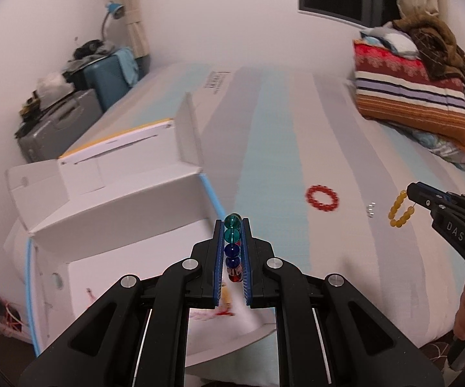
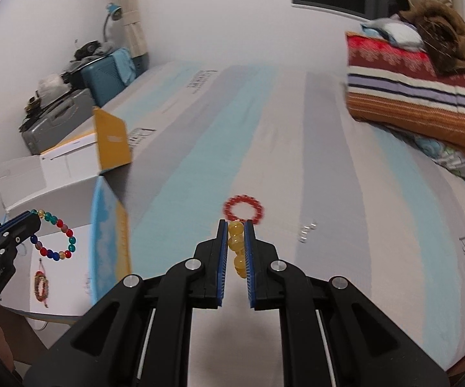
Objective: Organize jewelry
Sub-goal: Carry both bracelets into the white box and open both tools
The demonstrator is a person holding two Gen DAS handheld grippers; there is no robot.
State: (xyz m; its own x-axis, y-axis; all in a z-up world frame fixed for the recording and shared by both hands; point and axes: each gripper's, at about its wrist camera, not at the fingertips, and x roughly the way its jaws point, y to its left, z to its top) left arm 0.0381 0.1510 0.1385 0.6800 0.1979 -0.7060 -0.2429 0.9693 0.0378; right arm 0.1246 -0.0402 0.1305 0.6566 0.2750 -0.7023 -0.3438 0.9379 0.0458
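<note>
My left gripper [image 1: 232, 225] is shut on a multicolour bead bracelet [image 1: 232, 245] and holds it over the open white cardboard box [image 1: 129, 225]; from the right wrist view the bracelet [image 2: 55, 238] hangs from that gripper [image 2: 34, 217] above the box [image 2: 61, 193]. My right gripper [image 2: 235, 225] is shut on a yellow bead bracelet [image 2: 237, 245], which also shows hanging in the left wrist view [image 1: 400, 209] from the gripper [image 1: 410, 193]. A red bead bracelet [image 1: 322, 197] [image 2: 243, 211] and a small silver piece [image 1: 370, 210] [image 2: 306, 230] lie on the striped bed. A red beaded piece [image 2: 41, 285] lies inside the box.
Folded striped blankets and clothes [image 1: 413, 90] are piled at the bed's far right. Suitcases [image 1: 58, 122] and a blue lamp [image 1: 114, 9] stand by the wall at the left. The box flaps [image 2: 111, 142] stand up at the bed's left edge.
</note>
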